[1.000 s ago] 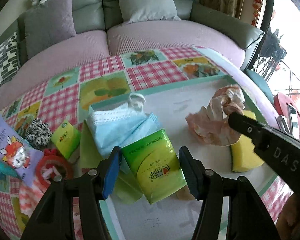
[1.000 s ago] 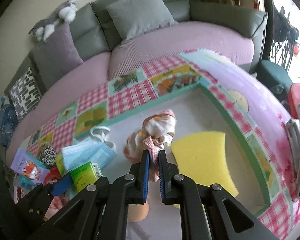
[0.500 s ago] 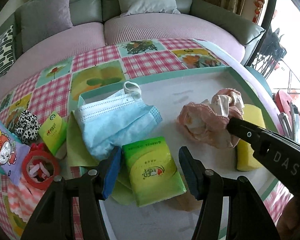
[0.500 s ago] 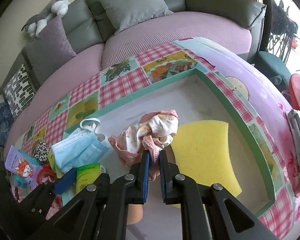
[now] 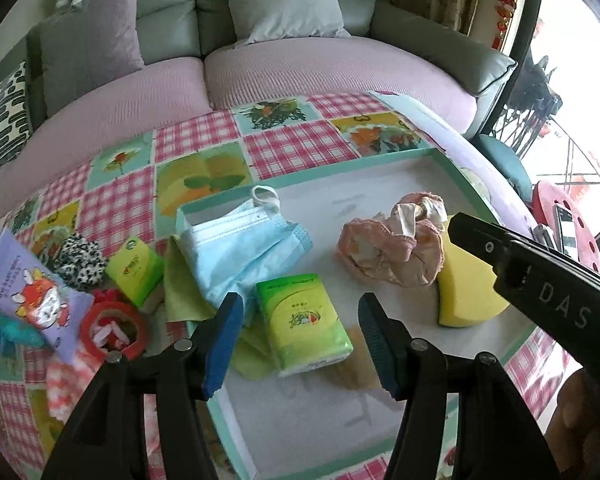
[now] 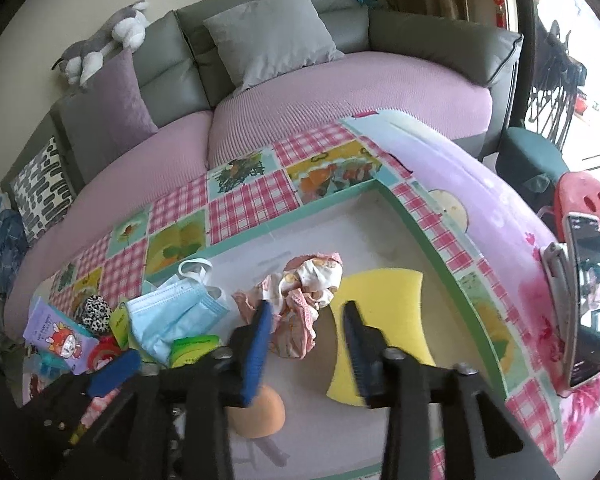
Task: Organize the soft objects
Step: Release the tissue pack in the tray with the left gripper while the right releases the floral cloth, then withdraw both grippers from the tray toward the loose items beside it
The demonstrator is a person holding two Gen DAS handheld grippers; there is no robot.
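A white tray with a teal rim lies on the checked tablecloth. In it are a blue face mask, a green tissue pack, a crumpled pink cloth and a yellow sponge. My left gripper is open, its blue pads standing clear on either side of the tissue pack. The jaws of my right gripper are opening just in front of the pink cloth, which rests loose on the tray floor against the sponge. One right finger shows in the left wrist view.
Left of the tray lie a second green pack, a leopard scrunchie, a purple packet and a red tape ring. A peach ball sits in the tray's near part. A phone on a stand is at the right; a sofa lies behind.
My right gripper's jaws have parted and let go of the pink cloth, which now lies on the tray. Both grippers have drawn back slightly. The left gripper stays open over the tissue pack.
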